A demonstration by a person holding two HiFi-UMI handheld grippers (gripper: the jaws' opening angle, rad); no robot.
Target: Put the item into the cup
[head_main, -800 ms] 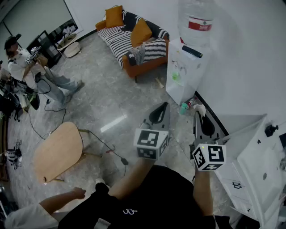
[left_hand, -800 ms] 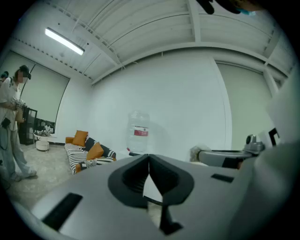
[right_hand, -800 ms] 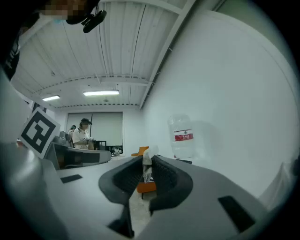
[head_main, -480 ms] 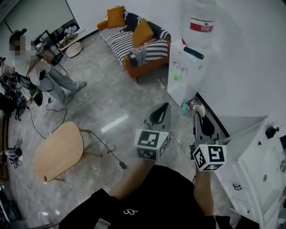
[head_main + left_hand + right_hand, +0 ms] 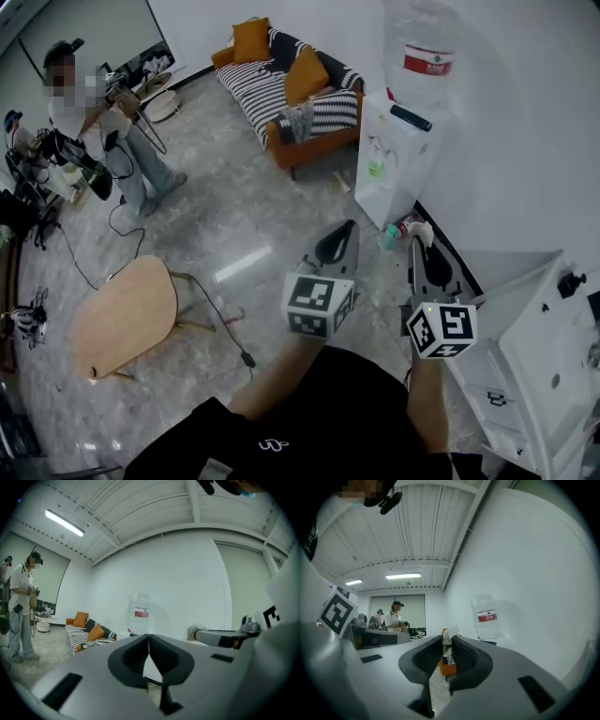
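Pinching a small whitish item point(image 5: 450, 633) at their very tips, the jaws of the right hand-held gripper point(image 5: 447, 641) are drawn narrow on it, low in the middle of the right gripper view. In the head view the same pale tuft sits right of centre, at the far end of that gripper. It looks crumpled and soft, like tissue or cloth, though I cannot tell what it is. On that reading it should be very light, yielding and not fragile. A hold across its bulk seems sound, but it may cling to the pads or drift once freed, so letting go low over the cup's mouth would suit.

The left hand-held gripper point(image 5: 149, 638) has its jaws pressed together on nothing, at the centre of the left gripper view.

A small teal vessel point(image 5: 387, 231), perhaps the cup, stands on the floor point(image 5: 234, 216) just beside the white water dispenser point(image 5: 394, 159). It lies right of centre in the head view, close to the right gripper's tips in the picture.
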